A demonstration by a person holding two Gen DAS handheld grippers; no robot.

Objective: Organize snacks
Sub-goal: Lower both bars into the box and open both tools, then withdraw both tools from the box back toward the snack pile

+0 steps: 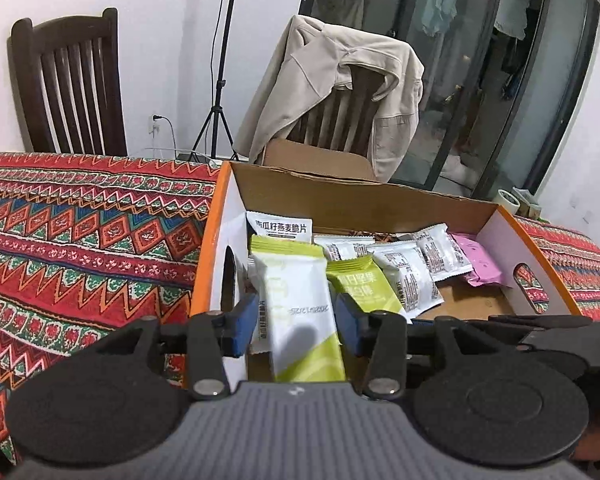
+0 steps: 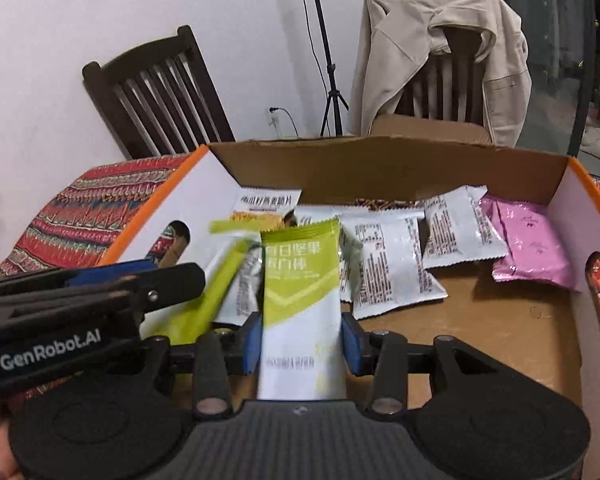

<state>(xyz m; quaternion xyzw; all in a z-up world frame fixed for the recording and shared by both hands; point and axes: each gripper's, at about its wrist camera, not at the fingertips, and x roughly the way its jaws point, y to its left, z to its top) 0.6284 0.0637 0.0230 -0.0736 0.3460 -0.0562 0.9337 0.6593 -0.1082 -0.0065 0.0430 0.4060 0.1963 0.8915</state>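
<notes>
I am holding my left hand-held gripper (image 1: 296, 322) over the near left corner of the open cardboard box with white side walls and orange edges (image 1: 380, 196), and its blue pads are pressing on both long edges of a glossy white-and-lime foil snack bar wrapper (image 1: 300, 312), which is standing lengthwise between them with its crimped end pointing into the box. My right hand-held gripper (image 2: 302, 342) is clamping a second flat white-and-lime foil bar with printed characters (image 2: 300, 300) the same way, just beside the first, above the box's brown corrugated floor. Further in, crinkly silver-white sachets with small print (image 2: 384, 256) are lying overlapped along the far wall, a shiny pink pouch (image 2: 528, 240) is sitting in the far right corner, and a white packet with bold black lettering (image 1: 279, 227) is leaning at the far left. The box is resting on a counter covered by a woven red zigzag-patterned cloth (image 1: 80, 240). A beige jacket (image 1: 340, 80) is draping over a dark wooden chair behind.
</notes>
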